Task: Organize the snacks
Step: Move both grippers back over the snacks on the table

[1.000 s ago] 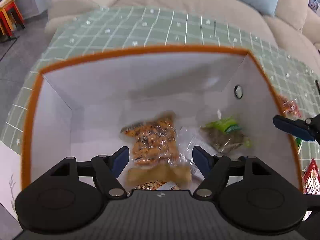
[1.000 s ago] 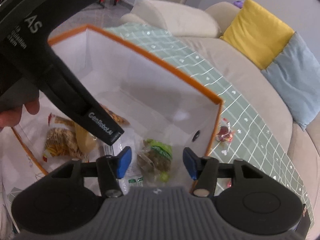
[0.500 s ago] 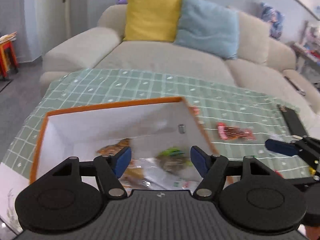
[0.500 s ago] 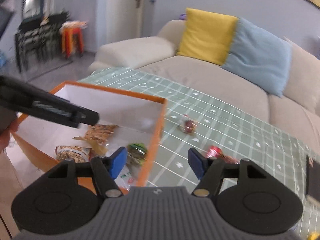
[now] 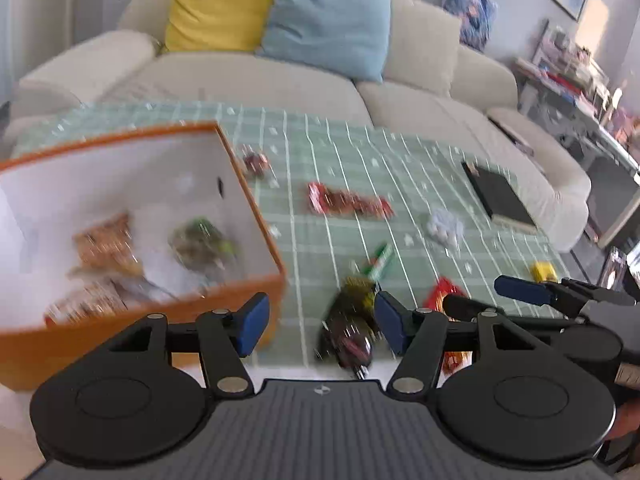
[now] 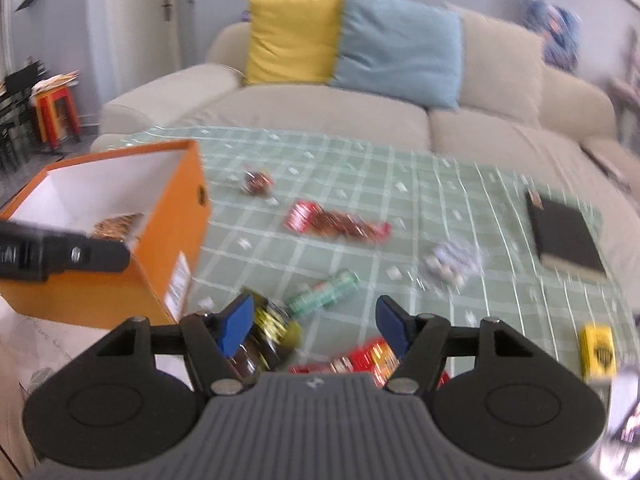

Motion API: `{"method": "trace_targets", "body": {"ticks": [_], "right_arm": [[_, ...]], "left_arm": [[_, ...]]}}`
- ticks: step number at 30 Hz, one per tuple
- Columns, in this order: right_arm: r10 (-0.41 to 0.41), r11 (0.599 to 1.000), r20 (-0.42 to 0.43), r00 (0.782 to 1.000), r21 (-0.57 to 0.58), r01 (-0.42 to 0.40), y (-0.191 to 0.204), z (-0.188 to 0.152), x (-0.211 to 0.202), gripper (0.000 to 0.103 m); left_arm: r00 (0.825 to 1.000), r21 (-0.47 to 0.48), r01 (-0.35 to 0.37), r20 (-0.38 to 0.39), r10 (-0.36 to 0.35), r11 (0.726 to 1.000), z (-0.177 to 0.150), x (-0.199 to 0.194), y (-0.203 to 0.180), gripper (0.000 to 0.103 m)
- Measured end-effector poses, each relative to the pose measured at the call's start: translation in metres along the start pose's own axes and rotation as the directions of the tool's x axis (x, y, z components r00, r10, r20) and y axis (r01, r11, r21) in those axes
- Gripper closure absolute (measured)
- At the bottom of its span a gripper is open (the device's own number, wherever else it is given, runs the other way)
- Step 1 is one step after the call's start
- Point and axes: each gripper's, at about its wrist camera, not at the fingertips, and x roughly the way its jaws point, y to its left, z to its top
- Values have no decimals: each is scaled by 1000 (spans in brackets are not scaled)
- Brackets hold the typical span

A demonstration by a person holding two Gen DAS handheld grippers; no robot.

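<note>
**Both grippers open above loose snacks, box off to the left**

While both views stay smeared with blur, still readable enough for the layout. Left gripper (image 5: 320, 320): jaws spread apart with nothing pinched, having just been closing somewhat; between them, nearer the right pad, a dark snack packet (image 5: 352, 328) flat on the green checked tablecloth (image 5: 420, 184) (print too blurred to read). Just behind the left pad, the orange box (image 5: 256, 216), white inside, with several snack bags (image 5: 108, 244) lying on its floor, among them a greenish one (image 5: 204, 240). Ahead of the jaws, out on the cloth: a long red wrapper (image 5: 348, 204), a small red sweet (image 5: 256, 162) farther back beside the box wall, a green stick pack (image 5: 380, 260) just past the dark packet. To the right of the jaws, a red pouch (image 5: 444, 292) half hidden by the other tool, a white crumpled bag (image 5: 444, 224), a small yellow box (image 5: 544, 270) and a black book (image 5: 500, 196).

Right gripper (image 6: 314, 328): jaws likewise parted and gripping nothing, having opened further earlier in the last second. Under its left pad, the same dark packet with a yellow end; under its right pad, the red pouch; between and beyond them, the green stick pack. Far left of these jaws, the orange box, with the left tool's black finger across its front. Behind everything, a beige sofa (image 6: 360, 108) with a yellow cushion (image 6: 292, 36) and a blue cushion (image 6: 400, 48).
</note>
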Motion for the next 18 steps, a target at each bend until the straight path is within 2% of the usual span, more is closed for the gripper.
{"method": "trace_targets", "body": {"ticks": [5, 10, 14, 18], "right_arm": [[-55, 994, -95, 994, 93, 64, -27, -30, 7, 37], [-77, 969, -177, 981, 216, 115, -53, -47, 16, 30], [-63, 963, -210, 976, 245, 115, -61, -55, 26, 26], [-31, 955, -228, 973, 279, 96, -65, -57, 34, 25]], "left_arm": [[998, 57, -14, -57, 17, 998, -21, 18, -15, 32], [997, 85, -20, -76, 26, 996, -36, 28, -21, 30], [996, 83, -26, -81, 33, 996, -40, 37, -23, 24], [996, 104, -20, -86, 29, 994, -39, 48, -30, 21]]}}
